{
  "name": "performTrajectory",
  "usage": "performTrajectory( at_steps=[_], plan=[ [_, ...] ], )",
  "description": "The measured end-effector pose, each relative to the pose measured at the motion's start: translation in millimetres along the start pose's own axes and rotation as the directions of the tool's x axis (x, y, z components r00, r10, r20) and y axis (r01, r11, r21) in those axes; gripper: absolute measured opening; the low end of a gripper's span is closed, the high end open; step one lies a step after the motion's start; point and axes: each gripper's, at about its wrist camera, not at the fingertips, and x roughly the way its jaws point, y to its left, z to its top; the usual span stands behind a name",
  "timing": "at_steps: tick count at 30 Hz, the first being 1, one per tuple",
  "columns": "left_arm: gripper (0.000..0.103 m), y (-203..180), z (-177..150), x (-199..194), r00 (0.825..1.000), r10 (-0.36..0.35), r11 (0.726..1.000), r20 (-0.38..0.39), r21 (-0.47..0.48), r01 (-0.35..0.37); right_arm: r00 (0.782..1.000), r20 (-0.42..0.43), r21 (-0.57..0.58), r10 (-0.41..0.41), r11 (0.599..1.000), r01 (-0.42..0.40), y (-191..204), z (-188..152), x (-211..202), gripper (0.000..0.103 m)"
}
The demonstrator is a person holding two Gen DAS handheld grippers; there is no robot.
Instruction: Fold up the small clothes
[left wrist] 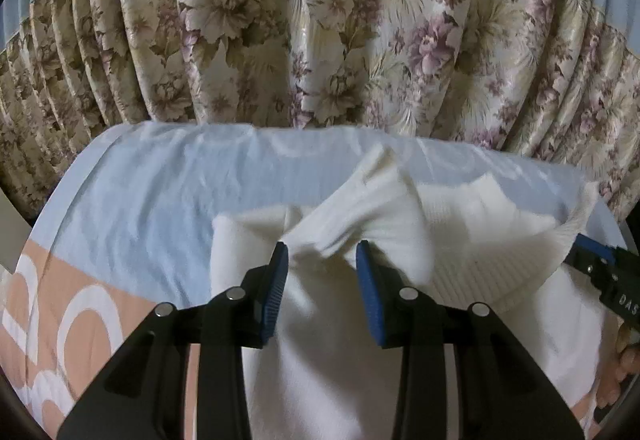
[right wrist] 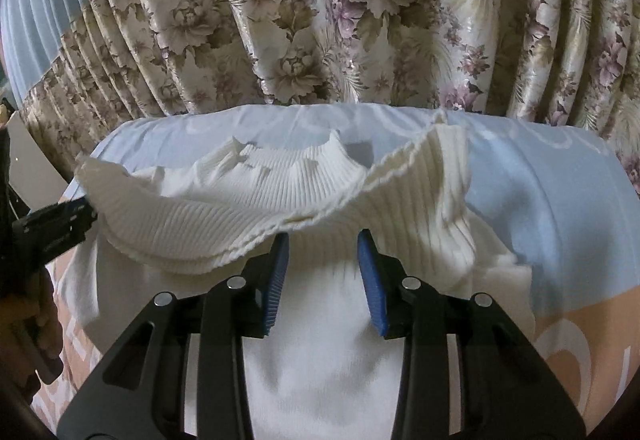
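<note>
Looking from the left wrist camera, we see our left gripper (left wrist: 322, 252) with its blue pads (left wrist: 276, 292) well apart, and a bunched ridge of the white ribbed garment (left wrist: 384, 208) rising between the pad tips. The cloth seems to touch the tips, but the jaws are not pressed in on it, so we judge this gripper spread and holding nothing firmly. From the right wrist camera, our right gripper (right wrist: 323, 242) stands the same way, pads wide, with the garment's (right wrist: 256, 200) doubled ribbed hem lying just past and across the left pad tip. We cannot tell whether that edge rests on the pad or merely hangs in front of it.

The garment lies directly ahead of both grippers, on the near half of the bed (left wrist: 132, 192), with smooth white cloth beneath the jaws and the ribbed part lifted farther off. Its long axis runs side to side, across our line of reach. In our judgement both grippers are about equally near, the left at the twisted middle fold and the right at the hem.

Beyond it the pale blue sheet runs bare to the bed's far edge, and the floral curtain (left wrist: 320, 20) hangs behind. The peach and white pattern shows at the near corners.
</note>
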Motion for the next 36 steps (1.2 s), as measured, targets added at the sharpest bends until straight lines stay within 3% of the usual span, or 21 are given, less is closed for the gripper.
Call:
performTrajectory(
  at_steps=[6, 21, 25, 28, 30, 33, 36],
  plan=[
    [0.038, 2, 12, 4, 1.0, 0.013, 1.0, 0.019, -0.008, -0.013, 0.999, 0.033, 0.041, -0.015, 0.999, 0.014, -11, 12, -3, 0.037],
    [0.038, 23, -16, -8, 0.999, 0.033, 0.999, -0.001, -0.043, -0.033, 0.993, 0.053, 0.144, -0.102, 0.985, 0.093, -77, -12, -43, 0.042],
    [0.047, 23, -27, -13, 0.999, 0.035, 0.998, 0.003, -0.043, -0.035, 0.992, 0.054, 0.154, -0.113, 0.983, 0.103, -89, -24, -53, 0.043],
    [0.053, 24, -37, -17, 1.0, 0.029, 0.998, 0.0, -0.052, -0.028, 0.992, 0.055, 0.15, -0.118, 0.983, 0.108, -92, -33, -59, 0.056],
    [0.066, 24, -41, -20, 0.999, 0.036, 0.998, 0.007, -0.058, -0.035, 0.992, 0.053, 0.15, -0.116, 0.983, 0.107, -92, -39, -61, 0.062],
    [0.074, 20, -46, -27, 0.999, 0.043, 0.997, 0.025, -0.061, -0.042, 0.994, 0.051, 0.165, -0.101, 0.982, 0.091, -93, -47, -61, 0.075],
    [0.076, 13, -49, -31, 0.999, 0.041, 0.998, 0.032, -0.046, -0.039, 0.995, 0.048, 0.172, -0.082, 0.982, 0.073, -91, -51, -59, 0.079]
  ],
)
